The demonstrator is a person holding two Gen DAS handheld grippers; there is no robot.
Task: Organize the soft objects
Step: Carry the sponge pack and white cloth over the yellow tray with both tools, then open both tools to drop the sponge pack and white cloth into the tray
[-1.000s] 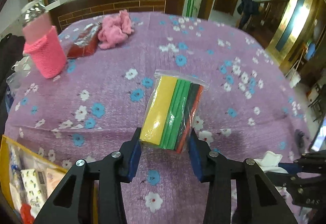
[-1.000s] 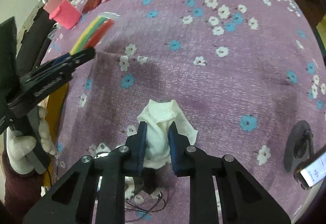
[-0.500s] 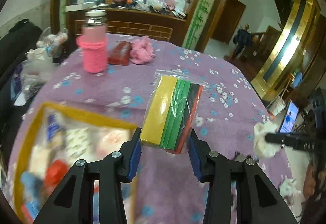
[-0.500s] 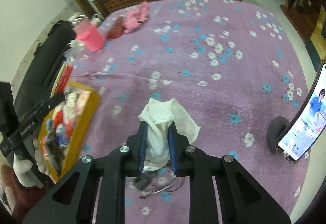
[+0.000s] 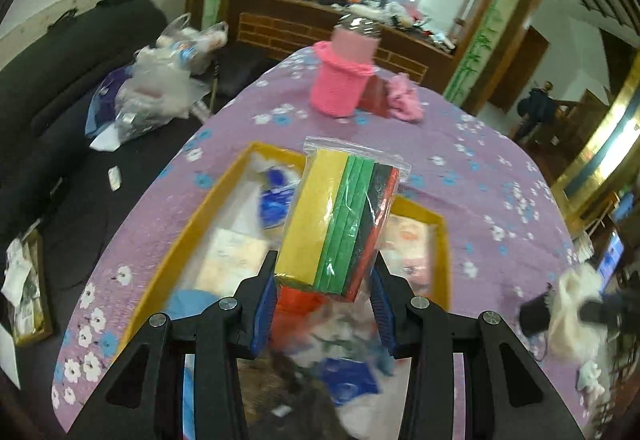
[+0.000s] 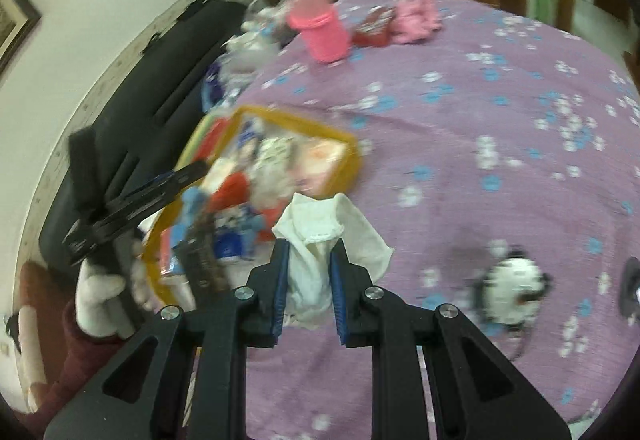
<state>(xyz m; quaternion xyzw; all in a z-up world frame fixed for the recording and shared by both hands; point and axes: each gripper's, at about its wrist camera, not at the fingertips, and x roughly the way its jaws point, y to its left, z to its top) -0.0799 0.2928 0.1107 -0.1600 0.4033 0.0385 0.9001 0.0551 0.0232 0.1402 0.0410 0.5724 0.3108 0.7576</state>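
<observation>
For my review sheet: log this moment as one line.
left gripper: shut on bagged sponges, above yellow bin | right gripper: shut on white cloth | nothing released yet

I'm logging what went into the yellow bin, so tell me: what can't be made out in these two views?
- Left wrist view: the yellow bin's near contents are smeared by motion blur, and the bag of coloured sheets in the left gripper covers its middle.
- Right wrist view: the bin's items are blurred too, and the left gripper crosses its left corner.
- Right wrist view: the black-and-white object on the tablecloth is too blurred to name.
- The white cloth's lower end is hidden between the right gripper's pads.
</observation>
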